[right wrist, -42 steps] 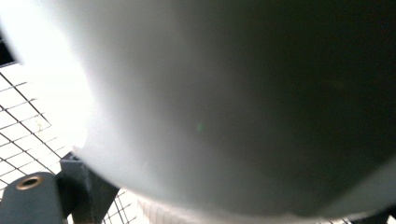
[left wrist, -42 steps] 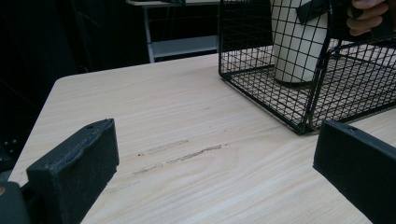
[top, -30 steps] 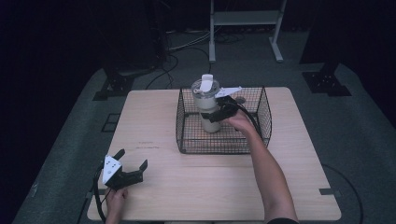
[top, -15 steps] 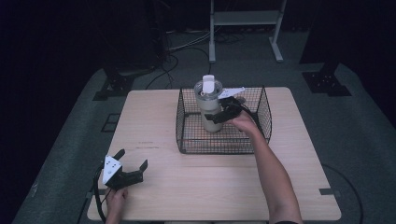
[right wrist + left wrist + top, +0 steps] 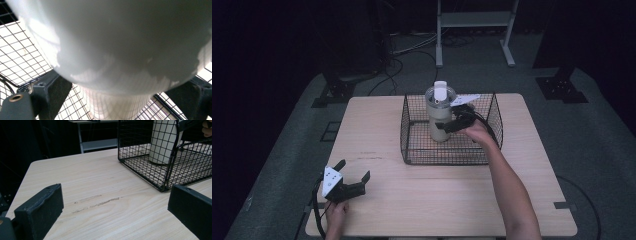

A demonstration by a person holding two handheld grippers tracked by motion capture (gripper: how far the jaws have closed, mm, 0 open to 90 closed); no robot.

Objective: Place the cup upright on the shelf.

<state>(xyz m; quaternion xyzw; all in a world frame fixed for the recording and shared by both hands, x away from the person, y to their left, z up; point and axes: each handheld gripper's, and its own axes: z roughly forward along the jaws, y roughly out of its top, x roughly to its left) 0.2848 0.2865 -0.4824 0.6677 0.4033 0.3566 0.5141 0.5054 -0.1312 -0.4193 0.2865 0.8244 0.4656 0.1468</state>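
A: Where is the right arm?

B: It reaches up from the bottom of the high view and goes over the near rim of the black wire basket. The forearm is stretched out long. The hand sits inside the basket and holds the right gripper.

A: What is that gripper doing?

B: Its two jaws sit on each side of a tall cream tumbler. They are clamped on its body. In the right gripper view the tumbler is very close and big, with a black jaw at each bottom corner.

A: Is the tumbler standing up?

B: Yes, it stands upright in the basket, near the left back part. It has a clear lid with a white tab on top. I cannot tell if its bottom touches the basket floor.

A: And the left hand?

B: The left hand is at the near left corner of the desk. It is well apart from the basket. It holds the left gripper low over the wood, pointing to the right and a bit away.

A: Are those jaws together?

B: No, they are wide apart with nothing between them. In the left gripper view you see the bare desk between them, and the basket with the tumbler farther off.
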